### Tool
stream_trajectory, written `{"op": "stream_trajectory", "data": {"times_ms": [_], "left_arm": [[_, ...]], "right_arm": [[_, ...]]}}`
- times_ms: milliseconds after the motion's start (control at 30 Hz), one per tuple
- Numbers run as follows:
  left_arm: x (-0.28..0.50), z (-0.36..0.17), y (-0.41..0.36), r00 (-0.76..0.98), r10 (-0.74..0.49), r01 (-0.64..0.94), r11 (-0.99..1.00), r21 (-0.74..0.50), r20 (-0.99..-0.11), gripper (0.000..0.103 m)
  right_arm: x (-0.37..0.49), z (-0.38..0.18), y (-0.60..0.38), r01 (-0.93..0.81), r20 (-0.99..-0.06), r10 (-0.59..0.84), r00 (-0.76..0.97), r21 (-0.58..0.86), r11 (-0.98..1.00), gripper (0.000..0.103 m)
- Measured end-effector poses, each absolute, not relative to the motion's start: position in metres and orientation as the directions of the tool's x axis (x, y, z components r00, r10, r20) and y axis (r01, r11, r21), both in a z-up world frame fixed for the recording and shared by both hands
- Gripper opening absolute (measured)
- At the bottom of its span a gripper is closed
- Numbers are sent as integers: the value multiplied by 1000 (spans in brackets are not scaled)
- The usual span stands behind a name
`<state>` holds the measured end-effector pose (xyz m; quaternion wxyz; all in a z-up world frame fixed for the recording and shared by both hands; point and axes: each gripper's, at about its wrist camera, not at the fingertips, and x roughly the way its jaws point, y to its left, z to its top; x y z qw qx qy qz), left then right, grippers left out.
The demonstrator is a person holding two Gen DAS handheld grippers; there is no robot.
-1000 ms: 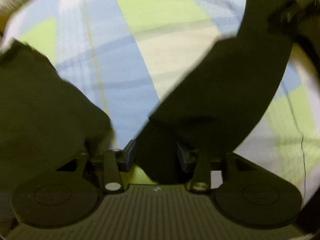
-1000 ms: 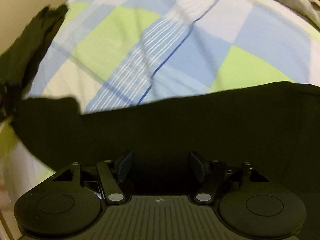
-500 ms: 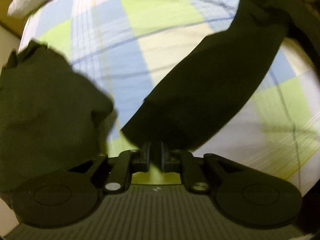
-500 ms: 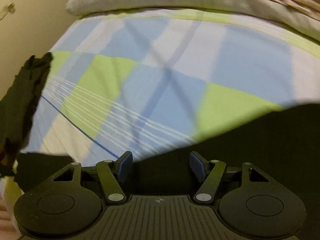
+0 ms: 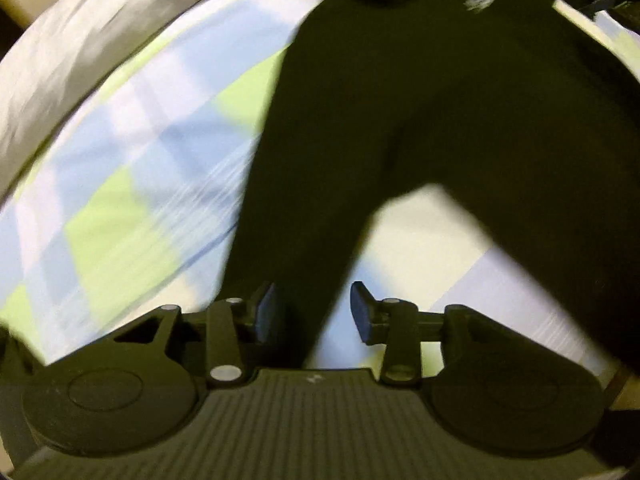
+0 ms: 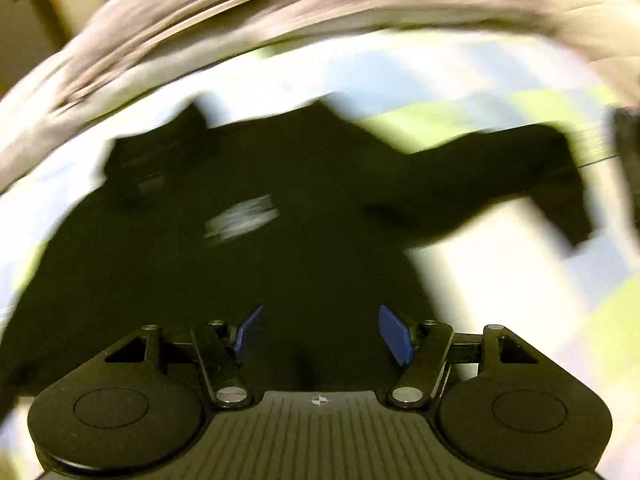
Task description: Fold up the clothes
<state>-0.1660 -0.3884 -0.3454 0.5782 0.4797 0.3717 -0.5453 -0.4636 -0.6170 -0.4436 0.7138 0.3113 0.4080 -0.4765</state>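
A black long-sleeved top (image 5: 460, 100) with a small white chest logo (image 5: 478, 0) lies spread on the checked bed sheet (image 5: 132, 184). In the left wrist view one sleeve runs down between the open fingers of my left gripper (image 5: 312, 312); the jaws stand apart and do not pinch it. In the right wrist view the top (image 6: 248, 248) fills the middle, logo (image 6: 240, 220) up, one sleeve (image 6: 500, 180) stretched to the right. My right gripper (image 6: 320, 332) is open just over the lower part of the top. Both views are motion-blurred.
The sheet is blue, green and white checks (image 6: 520, 280). A pale pillow or rolled duvet (image 6: 320, 12) lies along the far edge of the bed; it also shows in the left wrist view (image 5: 80, 48). A wall (image 6: 48, 8) stands behind it.
My left gripper was shut on the sleeve half a second ago and has now opened. Both grippers have swung round, so the whole top with its logo has come into view.
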Motion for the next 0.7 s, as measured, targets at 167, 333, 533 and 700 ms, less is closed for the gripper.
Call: {"op": "stream_trajectory", "data": {"times_ms": [167, 333, 533, 700], "left_arm": [[-275, -350, -474, 96, -268, 979, -151, 140, -959, 42], [-377, -357, -554, 27, -263, 952, -286, 105, -964, 42], [-441, -362, -616, 4, -247, 912, -396, 105, -969, 42], [-461, -359, -644, 25, -252, 869, -472, 145, -967, 42]], "right_arm": [[-569, -452, -692, 948, -876, -471, 107, -53, 314, 74], [-648, -472, -756, 981, -884, -449, 128, 46, 189, 74], [-681, -501, -792, 980, -896, -405, 183, 132, 151, 71], [-682, -478, -776, 950, -886, -428, 178, 41, 310, 8]]}}
